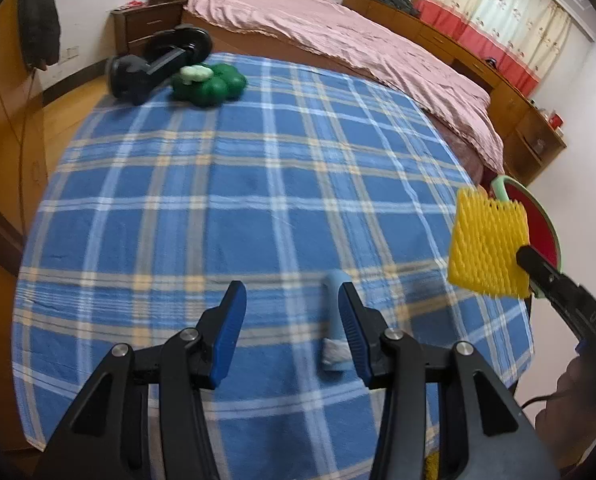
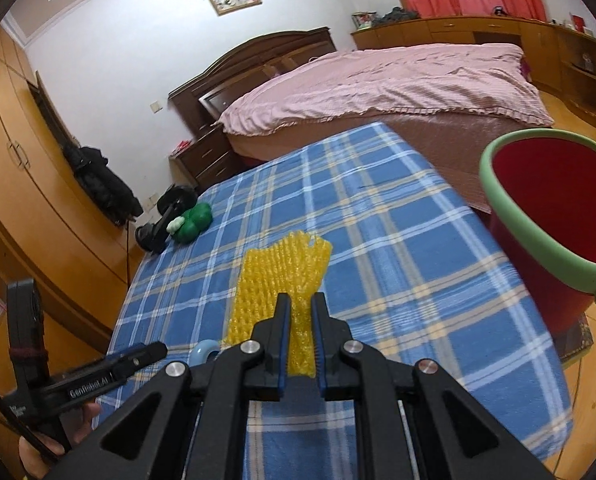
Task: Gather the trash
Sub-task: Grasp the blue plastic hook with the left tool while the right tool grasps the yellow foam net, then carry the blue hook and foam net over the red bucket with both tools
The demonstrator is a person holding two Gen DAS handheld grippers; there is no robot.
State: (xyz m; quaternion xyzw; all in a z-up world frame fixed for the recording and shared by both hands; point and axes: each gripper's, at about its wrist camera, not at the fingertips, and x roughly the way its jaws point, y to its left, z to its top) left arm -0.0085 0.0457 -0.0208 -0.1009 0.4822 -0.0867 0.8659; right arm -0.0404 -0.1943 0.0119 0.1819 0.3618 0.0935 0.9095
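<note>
- Right tool [image 2: 300,336] is clenching a soft, featherlight yellow foam net sleeve [image 2: 282,280] by its near edge; it is crushing easily.
- Left tool [image 1: 292,320] is hanging released over the blue plaid counter [image 1: 238,184].

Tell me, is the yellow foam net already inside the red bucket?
Not yet. The right gripper holds the yellow foam net above the checked cloth, beside the red bucket.
</note>
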